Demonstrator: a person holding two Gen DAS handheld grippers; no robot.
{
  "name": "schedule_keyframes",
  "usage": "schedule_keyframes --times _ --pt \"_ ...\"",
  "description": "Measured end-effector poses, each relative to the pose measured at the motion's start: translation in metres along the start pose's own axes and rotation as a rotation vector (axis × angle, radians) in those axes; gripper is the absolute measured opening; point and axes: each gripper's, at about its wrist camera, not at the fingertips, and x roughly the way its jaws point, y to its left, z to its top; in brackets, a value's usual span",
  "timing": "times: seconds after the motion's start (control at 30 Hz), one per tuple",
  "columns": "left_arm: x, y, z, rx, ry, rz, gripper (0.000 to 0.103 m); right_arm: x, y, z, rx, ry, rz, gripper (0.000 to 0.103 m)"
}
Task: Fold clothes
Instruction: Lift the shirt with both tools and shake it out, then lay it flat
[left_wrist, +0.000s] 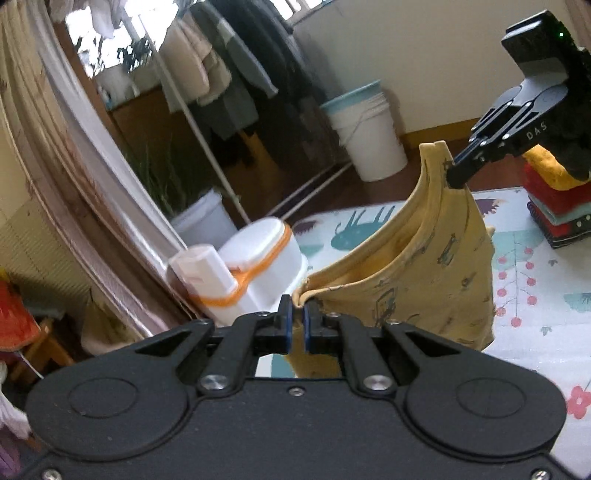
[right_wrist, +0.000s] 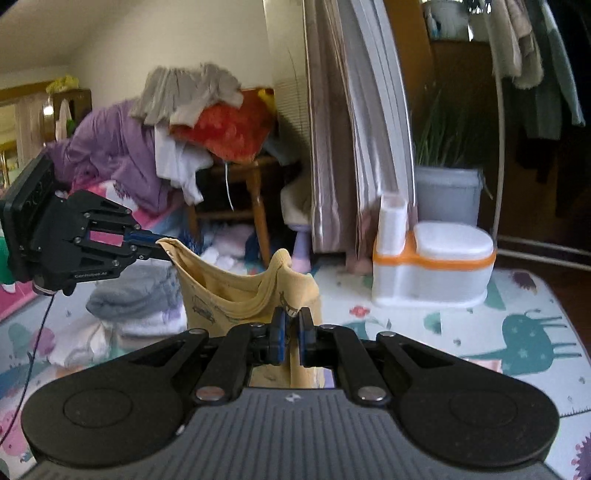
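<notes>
Play mat (left_wrist: 535, 258) w/ animal print covers floor; seen in both wrist views (right_wrist: 480, 314). Curtain (right_wrist: 351, 129) hangs at the mat's edge, next to it a clothes rack (left_wrist: 207, 122) w/ dark and pale garments. Chair (right_wrist: 255, 192) at left of R view carries a heap of laundry (right_wrist: 177, 122): purple, grey, red, white pcs. Two buckets: white bucket (left_wrist: 369, 136) w/ pale blue lid by the wall, grey planter bucket (right_wrist: 447, 195) w/ tall green leaves behind the potty. White potty (right_wrist: 436, 266) w/ orange band stands on the mat edge, just beside the curtain. Grey/white folded pile (right_wrist: 136, 299) on the mat at left of R view. Stack of folded clothes (left_wrist: 557, 199) (yellow on top, red, teal, dark below) on the mat at right of L view.

Yellow printed shirt (left_wrist: 417, 266) is up off the mat, hanging stretched btwn the two grippers, neckline sagging in a curve; also (right_wrist: 236, 295).

Left gripper (left_wrist: 297, 325): jaws nearly together, pinching one shoulder corner of the shirt. Same grip seen from the R cam (right_wrist: 162, 245).

Right gripper (right_wrist: 290, 332): jaws narrow, clamped on the other shoulder edge; fabric runs down btwn the pads. Seen from the L cam (left_wrist: 456, 173), its tip is on the shirt's top corner.
</notes>
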Motion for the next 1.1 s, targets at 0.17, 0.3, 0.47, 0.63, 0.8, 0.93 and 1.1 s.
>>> schedule_keyframes --times 0.17,0.3,0.47,0.63,0.8,0.93,1.1 --pt "-0.006 -0.042 -0.035 0.092 0.079 -0.137 0.004 -0.011 0.017 -0.033 -0.073 0.096 0.049 0.009" --pt "-0.012 -0.108 -0.094 0.198 0.227 -0.314 0.004 0.004 0.036 -0.100 -0.080 0.301 0.131 0.009" --pt "-0.018 -0.165 -0.141 0.258 0.345 -0.474 0.004 0.014 0.076 -0.189 -0.139 0.545 0.240 0.009" --pt "-0.027 -0.197 -0.159 0.300 0.387 -0.585 0.004 0.013 0.118 -0.234 -0.253 0.671 0.351 0.009" --pt "-0.037 -0.236 -0.178 0.300 0.452 -0.689 0.005 0.011 0.144 -0.264 -0.363 0.769 0.422 0.014" --pt "-0.047 -0.257 -0.195 0.277 0.526 -0.804 0.016 0.000 0.165 -0.287 -0.425 0.870 0.518 0.037" --pt "-0.044 -0.242 -0.201 0.165 0.590 -0.845 0.017 -0.001 0.167 -0.284 -0.406 0.890 0.566 0.039"
